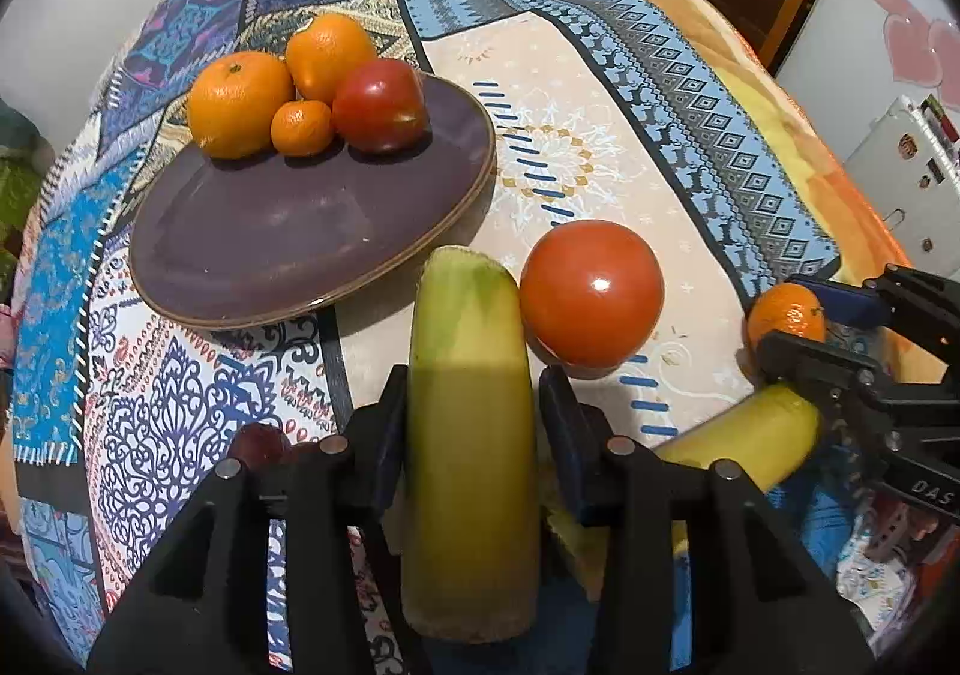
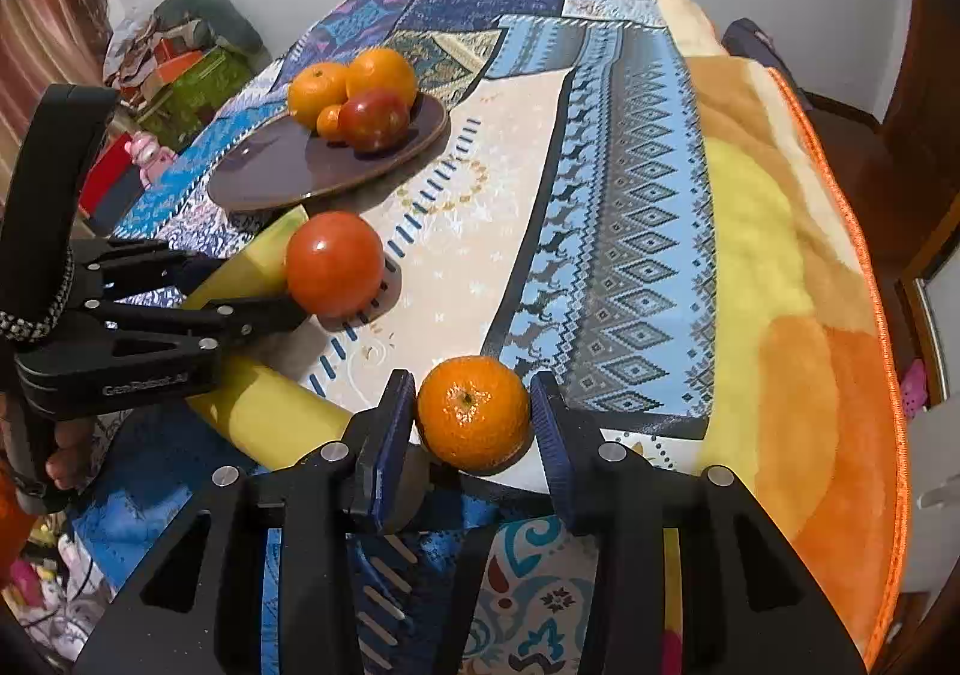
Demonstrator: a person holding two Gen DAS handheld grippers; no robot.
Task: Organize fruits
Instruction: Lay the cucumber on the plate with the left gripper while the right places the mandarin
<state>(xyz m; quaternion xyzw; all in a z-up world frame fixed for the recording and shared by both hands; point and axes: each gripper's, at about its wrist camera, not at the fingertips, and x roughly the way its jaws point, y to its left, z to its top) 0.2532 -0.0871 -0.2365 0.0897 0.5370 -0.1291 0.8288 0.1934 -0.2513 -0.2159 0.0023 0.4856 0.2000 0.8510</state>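
Left gripper (image 1: 474, 405) straddles the banana (image 1: 471, 435) mid-length, pads not visibly pressing, so I can't tell if it grips; it looks soft and bruisable, so a gentle mid-body hold suits. Right gripper (image 2: 473, 423), released, brackets a small round mandarin (image 2: 473, 418) on the worktop, likely light and apt to roll. The purple plate (image 1: 270, 249) carries three oranges and a red fruit at its far edge.

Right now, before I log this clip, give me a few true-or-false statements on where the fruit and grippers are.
1. The purple plate holds four fruits. True.
2. The left gripper straddles a tomato. False: a yellow-green banana lies between its fingers.
3. The small mandarin sits between the right gripper fingers. True.
4. The large tomato rests on the plate. False: it lies on the tablecloth, beside the banana.
5. The right gripper is clamped shut with nothing in it. False: its jaws are spread around the mandarin.
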